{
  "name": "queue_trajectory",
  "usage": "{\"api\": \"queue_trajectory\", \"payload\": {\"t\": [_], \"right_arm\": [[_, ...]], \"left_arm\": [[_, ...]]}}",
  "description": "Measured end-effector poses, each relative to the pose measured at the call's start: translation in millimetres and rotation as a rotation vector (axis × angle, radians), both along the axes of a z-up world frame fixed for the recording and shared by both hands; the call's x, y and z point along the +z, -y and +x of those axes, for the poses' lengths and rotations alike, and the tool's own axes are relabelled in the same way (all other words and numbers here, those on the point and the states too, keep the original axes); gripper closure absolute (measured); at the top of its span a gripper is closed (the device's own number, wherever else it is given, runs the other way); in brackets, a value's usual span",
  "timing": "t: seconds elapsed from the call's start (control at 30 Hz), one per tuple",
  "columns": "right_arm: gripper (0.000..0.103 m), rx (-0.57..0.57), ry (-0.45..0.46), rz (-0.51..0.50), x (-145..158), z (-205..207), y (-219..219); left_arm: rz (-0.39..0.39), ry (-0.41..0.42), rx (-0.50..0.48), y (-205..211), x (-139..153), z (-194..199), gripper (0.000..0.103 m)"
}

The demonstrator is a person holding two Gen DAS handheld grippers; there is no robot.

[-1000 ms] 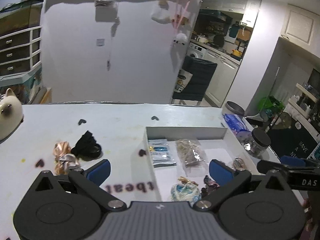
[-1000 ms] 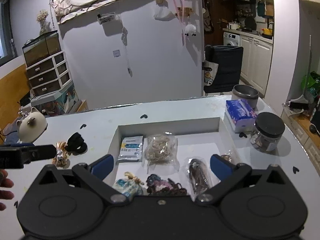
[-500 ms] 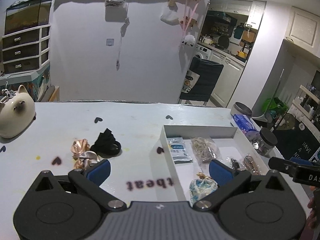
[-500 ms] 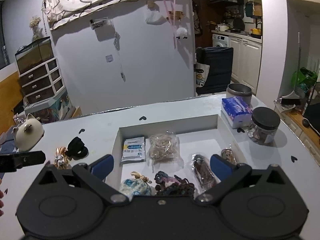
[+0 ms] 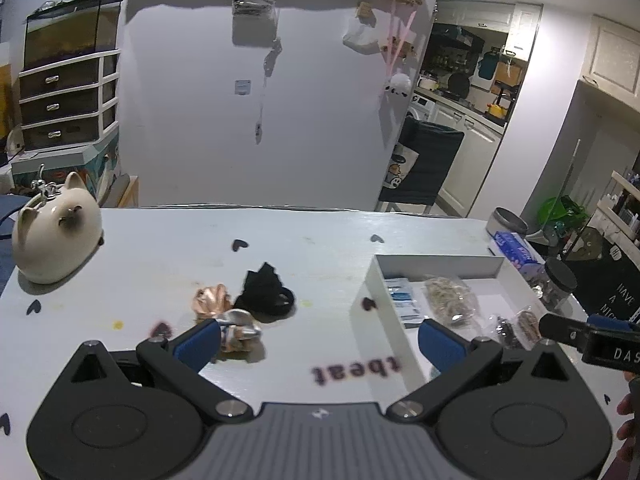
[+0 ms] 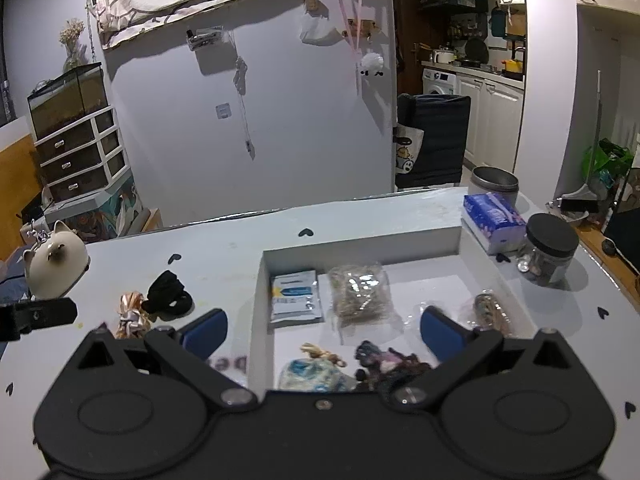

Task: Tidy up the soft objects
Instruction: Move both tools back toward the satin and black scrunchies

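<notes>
A black scrunchie [image 5: 265, 295] and satin pink and silver scrunchies [image 5: 224, 314] lie on the white table, left of a white tray [image 5: 438, 262]. My left gripper [image 5: 318, 342] is open and empty, hovering just before the satin scrunchies. My right gripper [image 6: 322, 330] is open and empty above the tray's near part [image 6: 258, 320]. The tray holds a blue-white packet [image 6: 295, 296], a clear bag of bands [image 6: 358, 294], a blue floral scrunchie [image 6: 310, 376] and a dark purple scrunchie [image 6: 390, 362]. The black scrunchie also shows in the right wrist view [image 6: 168, 294].
A cream cat-shaped jar [image 5: 54, 236] stands at the table's far left. A tissue pack [image 6: 494, 216], a metal tin [image 6: 494, 184] and a black-lidded glass jar [image 6: 550, 248] stand right of the tray. A dark chair [image 6: 434, 140] stands beyond the table.
My left gripper has swung left, away from the tray and toward the scrunchies on the table. My right gripper has drifted slightly back over the tray. Both stay open.
</notes>
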State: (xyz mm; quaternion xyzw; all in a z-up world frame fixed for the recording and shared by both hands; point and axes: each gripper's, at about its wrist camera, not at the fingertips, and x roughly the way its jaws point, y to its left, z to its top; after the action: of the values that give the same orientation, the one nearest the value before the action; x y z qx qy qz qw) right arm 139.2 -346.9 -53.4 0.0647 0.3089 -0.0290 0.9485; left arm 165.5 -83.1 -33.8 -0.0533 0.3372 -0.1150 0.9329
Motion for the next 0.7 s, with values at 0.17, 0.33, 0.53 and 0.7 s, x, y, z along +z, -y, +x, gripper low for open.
{"api": "queue_trajectory", "payload": {"t": [0.17, 0.33, 0.53, 0.7], "right_arm": [[0.0, -0.016, 0.0, -0.003, -1.4, 5.4, -23.7], [0.0, -0.003, -0.014, -0.004, -4.0, 11.0, -49.7], [0.0, 0.013, -0.022, -0.013, -5.5, 16.1, -81.4], [0.0, 0.047, -0.04, -0.036, -6.9, 22.9, -100.1]], "left_arm": [[0.006, -0.003, 0.0, -22.8, -3.8, 5.0, 0.0], [0.012, -0.012, 0.002, -44.5, -8.1, 10.7, 0.0], [0.017, -0.05, -0.002, -67.8, -20.9, 24.1, 0.0], [0.03, -0.046, -0.028, -76.0, -39.9, 43.8, 0.0]]}}
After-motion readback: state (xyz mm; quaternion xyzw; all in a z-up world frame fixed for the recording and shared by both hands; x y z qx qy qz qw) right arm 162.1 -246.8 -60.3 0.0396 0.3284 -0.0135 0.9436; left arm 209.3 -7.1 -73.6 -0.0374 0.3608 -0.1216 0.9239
